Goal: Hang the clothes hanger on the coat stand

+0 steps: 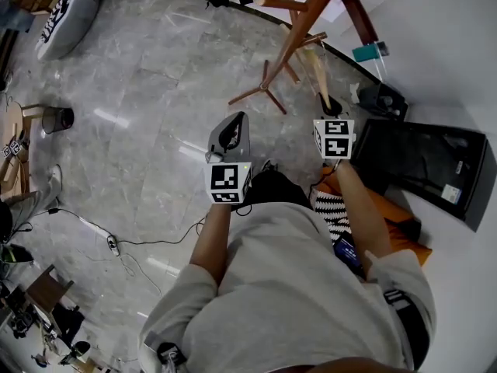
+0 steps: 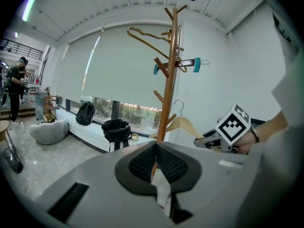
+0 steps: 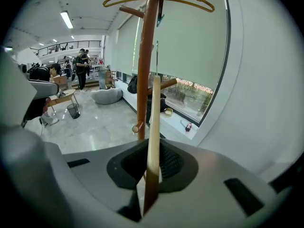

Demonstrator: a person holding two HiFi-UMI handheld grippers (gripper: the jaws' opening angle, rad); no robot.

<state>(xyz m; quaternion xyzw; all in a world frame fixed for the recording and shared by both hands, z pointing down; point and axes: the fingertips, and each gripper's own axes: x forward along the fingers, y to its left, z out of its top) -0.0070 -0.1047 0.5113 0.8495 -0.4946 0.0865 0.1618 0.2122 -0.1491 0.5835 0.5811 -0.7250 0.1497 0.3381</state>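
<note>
The wooden coat stand (image 1: 299, 29) rises ahead of me, its feet (image 1: 262, 88) on the marble floor. In the left gripper view its pole (image 2: 168, 80) carries a thin metal hanger (image 2: 145, 36) and a blue-clipped hanger (image 2: 189, 63) near the top. My right gripper (image 1: 329, 107) is shut on a wooden clothes hanger (image 1: 318, 70), held just right of the stand. That hanger (image 3: 154, 122) shows edge-on between the jaws, with the pole (image 3: 145, 56) close behind it. My left gripper (image 1: 235, 123) is shut and holds nothing, pointing at the stand from the left (image 2: 156, 144).
A black case (image 1: 423, 165) and an orange item (image 1: 388, 216) lie by the white wall to my right. A cable (image 1: 109, 239) runs over the floor at left, a small bin (image 1: 58, 119) and a grey beanbag (image 1: 68, 18) beyond. A black backpack (image 2: 115, 129) sits on the window ledge.
</note>
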